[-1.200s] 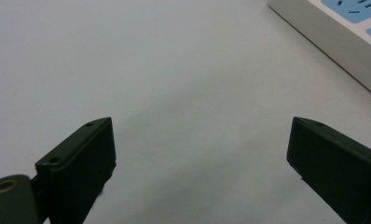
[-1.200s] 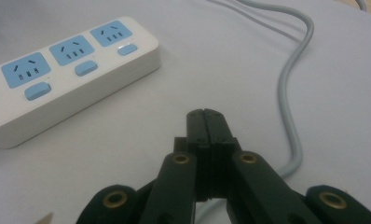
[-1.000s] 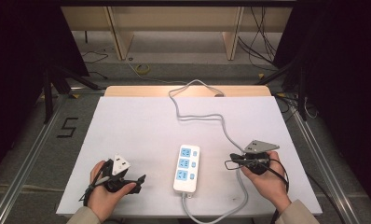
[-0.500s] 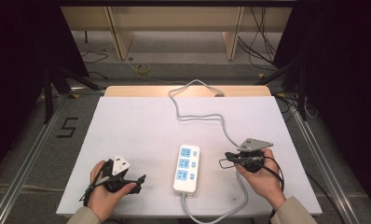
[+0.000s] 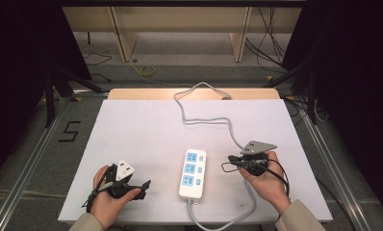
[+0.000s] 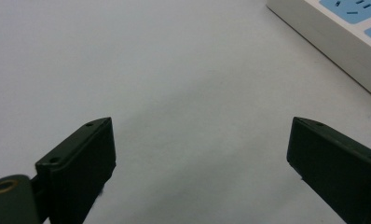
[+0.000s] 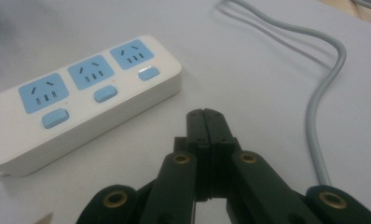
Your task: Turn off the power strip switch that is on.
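Lying near the middle of the white table [image 5: 146,130], a white power strip [image 5: 192,173] with three blue sockets is seen, and its grey cable [image 5: 204,118] runs to the far edge. The left gripper [image 5: 132,185] is held at the near left, well apart from the strip, and its jaws are spread wide over bare table. The right gripper [image 5: 233,161] is held just right of the strip, with its jaws pressed together on nothing, not touching the strip.
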{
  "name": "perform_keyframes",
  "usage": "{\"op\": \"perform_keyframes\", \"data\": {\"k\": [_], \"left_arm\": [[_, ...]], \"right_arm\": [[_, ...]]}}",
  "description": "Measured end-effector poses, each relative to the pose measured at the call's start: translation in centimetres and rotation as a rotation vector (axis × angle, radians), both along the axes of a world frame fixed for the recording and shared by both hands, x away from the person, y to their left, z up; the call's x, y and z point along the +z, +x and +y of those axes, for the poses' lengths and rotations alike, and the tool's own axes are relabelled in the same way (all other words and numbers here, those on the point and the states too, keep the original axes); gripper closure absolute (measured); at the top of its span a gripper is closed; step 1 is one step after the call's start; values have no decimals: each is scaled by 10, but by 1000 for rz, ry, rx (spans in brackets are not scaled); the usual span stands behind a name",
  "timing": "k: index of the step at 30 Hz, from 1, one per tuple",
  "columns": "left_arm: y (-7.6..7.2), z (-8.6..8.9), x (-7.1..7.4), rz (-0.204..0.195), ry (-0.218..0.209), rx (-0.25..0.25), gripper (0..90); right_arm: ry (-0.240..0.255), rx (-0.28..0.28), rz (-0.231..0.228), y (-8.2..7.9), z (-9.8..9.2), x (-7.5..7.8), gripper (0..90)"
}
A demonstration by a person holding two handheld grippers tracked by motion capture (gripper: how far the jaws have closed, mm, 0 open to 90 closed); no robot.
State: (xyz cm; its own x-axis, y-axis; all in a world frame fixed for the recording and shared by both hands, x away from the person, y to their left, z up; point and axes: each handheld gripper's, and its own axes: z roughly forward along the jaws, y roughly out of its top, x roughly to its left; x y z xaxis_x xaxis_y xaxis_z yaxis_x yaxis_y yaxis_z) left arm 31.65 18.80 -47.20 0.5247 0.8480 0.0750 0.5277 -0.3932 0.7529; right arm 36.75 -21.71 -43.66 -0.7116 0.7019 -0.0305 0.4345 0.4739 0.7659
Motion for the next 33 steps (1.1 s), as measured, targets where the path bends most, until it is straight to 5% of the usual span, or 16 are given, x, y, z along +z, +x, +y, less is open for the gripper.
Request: {"op": "perform_keyframes", "data": {"k": [33], "left_arm": [[0,-1,0,-6,-2,-3,74]], "right_arm": [[3,27,3,8,18,7,900]]}}
